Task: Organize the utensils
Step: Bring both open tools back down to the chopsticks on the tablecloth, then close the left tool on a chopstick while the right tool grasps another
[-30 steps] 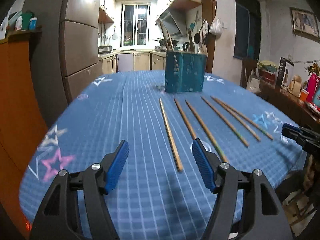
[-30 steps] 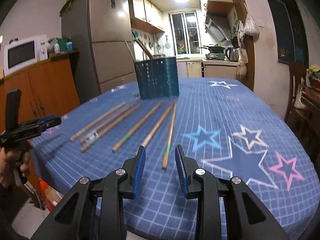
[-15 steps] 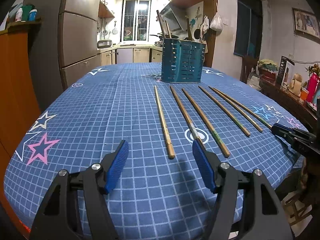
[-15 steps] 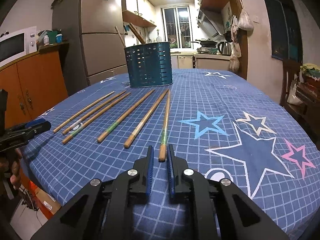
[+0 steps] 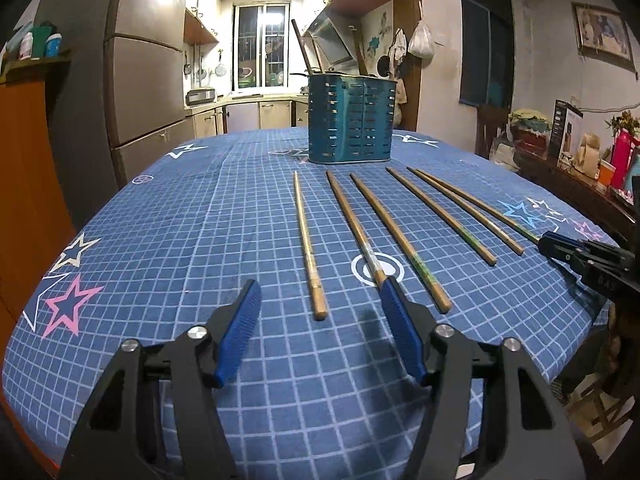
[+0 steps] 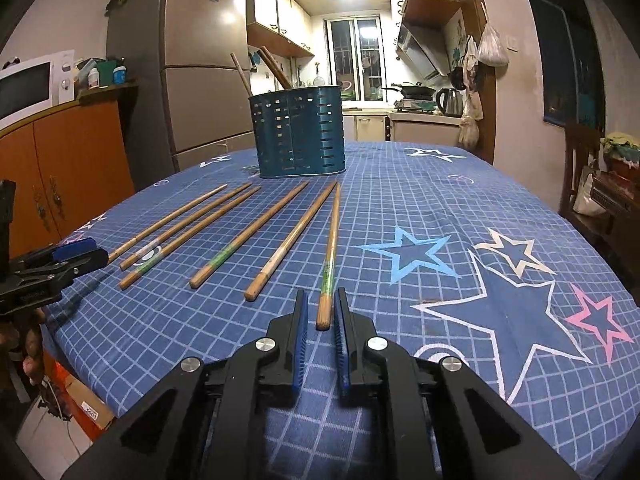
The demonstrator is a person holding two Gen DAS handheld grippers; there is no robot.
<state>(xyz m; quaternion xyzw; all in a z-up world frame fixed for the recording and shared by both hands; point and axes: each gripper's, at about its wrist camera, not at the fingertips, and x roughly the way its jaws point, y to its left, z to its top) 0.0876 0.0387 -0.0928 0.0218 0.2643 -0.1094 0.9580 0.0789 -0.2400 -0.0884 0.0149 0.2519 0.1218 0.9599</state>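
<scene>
The right gripper [image 6: 321, 312] has just been closing; its blue pads [image 6: 301, 334] now pinch the near end of the rightmost chopstick [image 6: 329, 264], which lies flat on the blue checked tablecloth [image 6: 400, 208]. The left gripper [image 5: 320, 304] has its fingers [image 5: 240, 328] spread apart, closing a little, with the near end of the leftmost chopstick [image 5: 306, 240] lying between them, untouched. Six chopsticks lie fanned out on the cloth. Their far tips point toward a teal slotted holder [image 6: 298, 132] standing upright at the far side of the table.
</scene>
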